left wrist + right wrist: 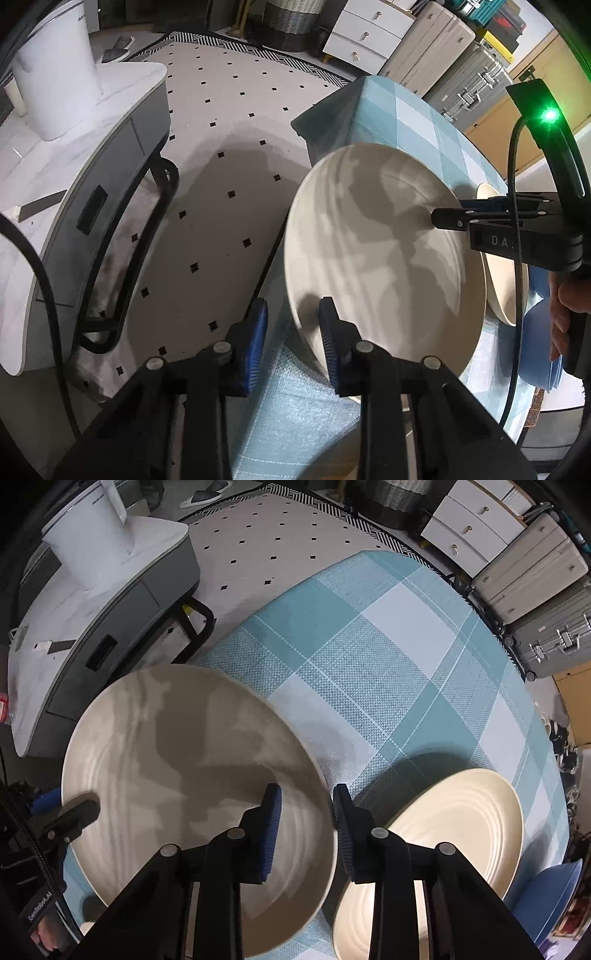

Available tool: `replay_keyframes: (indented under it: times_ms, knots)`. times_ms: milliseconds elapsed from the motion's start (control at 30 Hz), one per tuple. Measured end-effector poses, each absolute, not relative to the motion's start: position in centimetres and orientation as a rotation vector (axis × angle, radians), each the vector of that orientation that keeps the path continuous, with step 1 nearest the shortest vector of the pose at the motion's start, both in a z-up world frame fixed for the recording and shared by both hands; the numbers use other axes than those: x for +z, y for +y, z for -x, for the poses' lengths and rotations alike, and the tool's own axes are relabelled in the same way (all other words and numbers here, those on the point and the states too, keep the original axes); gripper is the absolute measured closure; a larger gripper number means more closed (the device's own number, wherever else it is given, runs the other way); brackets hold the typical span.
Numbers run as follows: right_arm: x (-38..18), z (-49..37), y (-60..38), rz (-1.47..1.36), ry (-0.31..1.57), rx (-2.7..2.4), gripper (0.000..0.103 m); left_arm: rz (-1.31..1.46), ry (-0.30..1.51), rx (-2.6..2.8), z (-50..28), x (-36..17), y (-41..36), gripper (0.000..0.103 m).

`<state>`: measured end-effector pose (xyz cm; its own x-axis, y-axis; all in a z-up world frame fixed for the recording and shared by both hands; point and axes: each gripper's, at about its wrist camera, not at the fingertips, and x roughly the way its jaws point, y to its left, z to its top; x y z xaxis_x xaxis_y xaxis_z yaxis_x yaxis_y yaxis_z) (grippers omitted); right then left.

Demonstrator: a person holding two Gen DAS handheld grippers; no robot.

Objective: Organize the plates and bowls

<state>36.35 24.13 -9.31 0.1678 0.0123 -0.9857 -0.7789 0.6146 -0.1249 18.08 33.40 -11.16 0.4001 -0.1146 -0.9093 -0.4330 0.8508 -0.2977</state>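
A large beige plate [384, 254] [192, 786] is lifted a little above the blue checked tablecloth [369, 657]. My left gripper [293, 345] straddles its near rim, one blue pad under and one over; the jaws are spread and not pressed on it. My right gripper [306, 834] straddles the opposite rim the same way, and it shows from the side in the left wrist view [448, 218]. A cream ribbed plate [443, 842] [498, 266] lies on the cloth just right of it. A blue bowl [546, 901] [543, 332] sits at the far right.
A white marble-topped cabinet [74, 177] [74, 602] with a white appliance [55, 66] stands left of the table across a patterned rug [207, 147]. White drawers [469, 524] and metal suitcases [535, 590] line the back.
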Motion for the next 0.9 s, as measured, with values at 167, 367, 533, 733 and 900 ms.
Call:
replay_keyframes:
  times_ms: [167, 367, 533, 733, 900]
  knots:
    - [-9.3, -36.2, 24.2, 0.719, 1.293, 0.644, 0.079, 0.561, 1.149, 0.238, -17.6, -11.0, 33.7, 0.08]
    - [-9.2, -36.1, 23.6, 0.682, 1.307, 0.654, 0.083, 0.548, 1.164, 0.251, -17.5, -10.9, 33.9, 0.08]
    - [-9.3, -36.1, 22.4, 0.592, 1.383, 0.673, 0.083, 0.544, 1.172, 0.253, -17.2, -10.9, 33.9, 0.08]
    - [-9.7, -35.0, 22.2, 0.577, 1.428, 0.702, 0.082, 0.554, 1.175, 0.257, -16.8, -11.1, 34.2, 0.08]
    - [-9.6, -34.9, 21.5, 0.531, 1.442, 0.695, 0.081, 0.559, 1.179, 0.243, -16.7, -11.1, 34.1, 0.082]
